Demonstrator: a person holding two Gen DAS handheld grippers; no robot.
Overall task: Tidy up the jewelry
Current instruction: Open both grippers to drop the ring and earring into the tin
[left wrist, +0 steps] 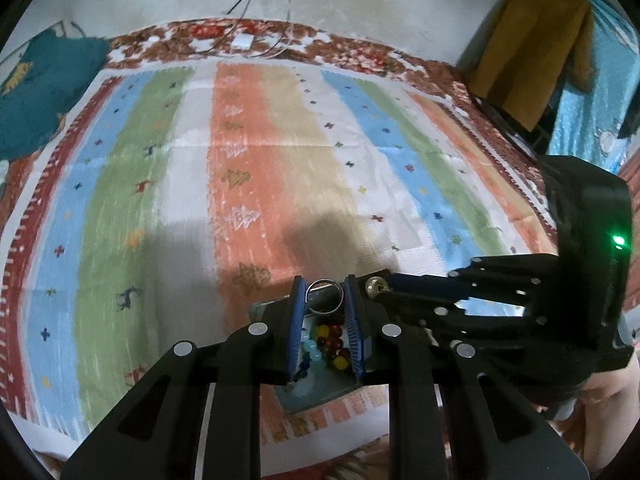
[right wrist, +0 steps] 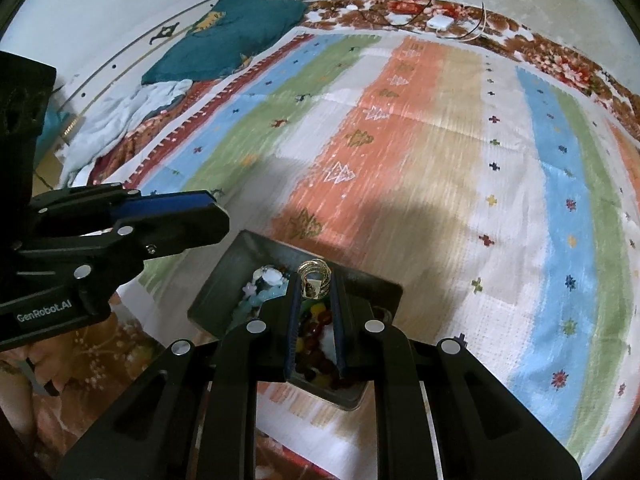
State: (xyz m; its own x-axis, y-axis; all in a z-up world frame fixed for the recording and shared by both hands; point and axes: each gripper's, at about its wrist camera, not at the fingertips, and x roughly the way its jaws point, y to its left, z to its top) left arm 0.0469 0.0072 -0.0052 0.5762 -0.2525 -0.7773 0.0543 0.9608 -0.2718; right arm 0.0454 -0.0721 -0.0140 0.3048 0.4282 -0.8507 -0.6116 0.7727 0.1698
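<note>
A thin silver ring (left wrist: 325,296) is clamped between the blue pads (left wrist: 297,320) of the left gripper (left wrist: 324,294), whose jaws are drawn close with only the ring's width between them. A cluster of thin wire rings (right wrist: 315,273) with a small dangling piece is pinched at the tips of the right gripper (right wrist: 314,280), its jaws likewise narrowed onto the item. Both grippers are held low over a small grey metal tray (right wrist: 224,276), which is set on a striped cloth (left wrist: 240,152) spread over the surface. The tray is filled with coloured beads (left wrist: 330,342): red, yellow and dark ones on one side, pale blue and white ones (right wrist: 260,292) on the other. In the left wrist view, the right gripper (left wrist: 378,286) is seen reaching in from the side, its tips just beside the left gripper's; a small gold-coloured piece, possibly a bead or clasp, is seen at them, though blur makes it uncertain.
</note>
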